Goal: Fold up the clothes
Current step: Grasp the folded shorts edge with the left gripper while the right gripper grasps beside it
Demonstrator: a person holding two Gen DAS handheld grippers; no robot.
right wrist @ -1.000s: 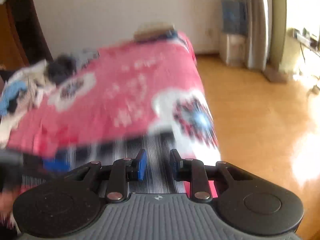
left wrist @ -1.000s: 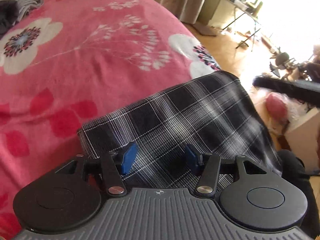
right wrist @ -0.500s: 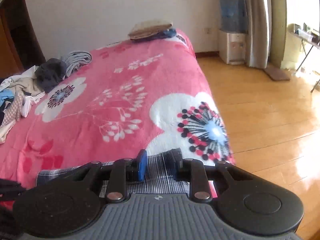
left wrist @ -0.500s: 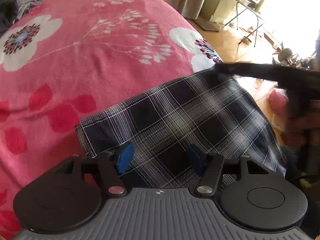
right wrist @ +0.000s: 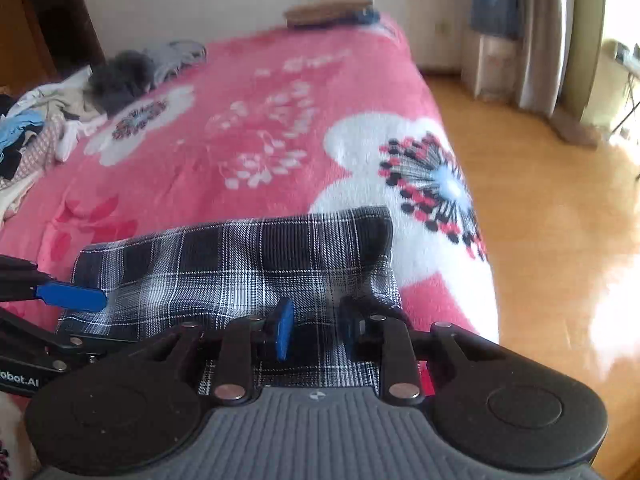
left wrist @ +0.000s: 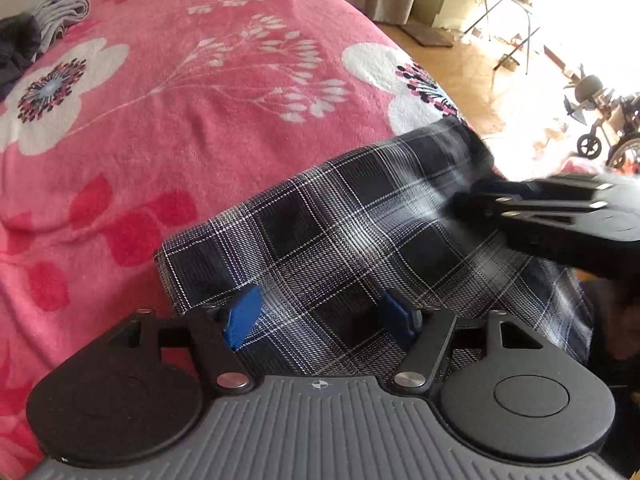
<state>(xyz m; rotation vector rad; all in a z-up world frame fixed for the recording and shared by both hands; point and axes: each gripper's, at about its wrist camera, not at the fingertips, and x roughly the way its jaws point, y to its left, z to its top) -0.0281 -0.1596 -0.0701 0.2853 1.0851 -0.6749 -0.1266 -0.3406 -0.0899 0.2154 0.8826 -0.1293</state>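
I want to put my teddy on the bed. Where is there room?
The pink blanket is bare in the middle, between the plaid garment near the foot and the folded pile at the far end. The far left edge is crowded with loose clothes.

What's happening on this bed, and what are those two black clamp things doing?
A person is folding clothes with a hand-held gripper in each hand. A dark plaid garment lies folded at the near edge of the pink flowered blanket. The left gripper hovers over the garment's near edge, its jaws opening and gripping nothing. The right gripper sits low over the other end, jaws apart, cloth showing between them, though no grip is plain. A heap of unfolded clothes waits at the far side.
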